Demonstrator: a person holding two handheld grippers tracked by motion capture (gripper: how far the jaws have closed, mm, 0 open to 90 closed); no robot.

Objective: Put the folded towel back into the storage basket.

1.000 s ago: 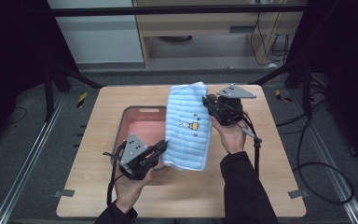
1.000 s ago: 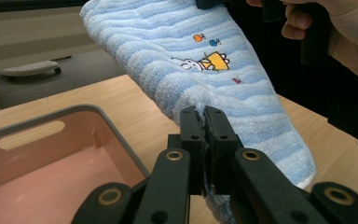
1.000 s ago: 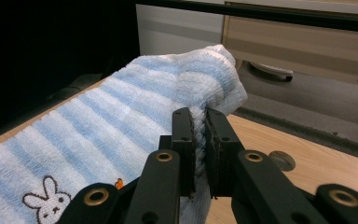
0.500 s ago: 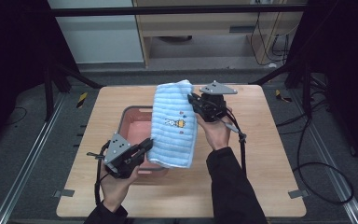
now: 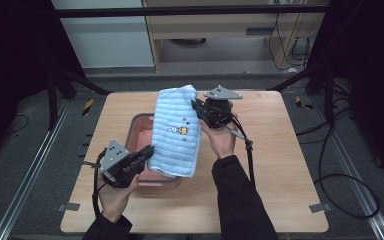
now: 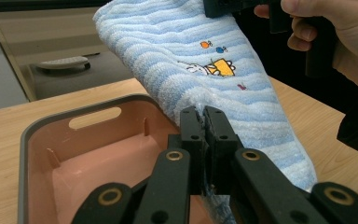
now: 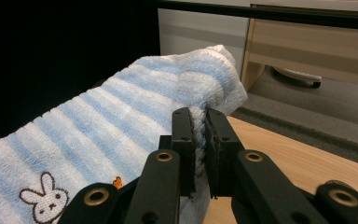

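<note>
Blue-striped towel (image 5: pixel 176 131) pinched by both jaws, left gripper (image 5: pixel 141 156), right gripper (image 5: pixel 198 106), over pink bin (image 6: pixel 51 144).

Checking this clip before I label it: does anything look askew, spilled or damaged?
Nothing stands out. The striped blue towel hangs slanted over the pink tub, but only because the left gripper and right gripper each pinch an edge. The tub sits flat and empty on the wooden table.
</note>
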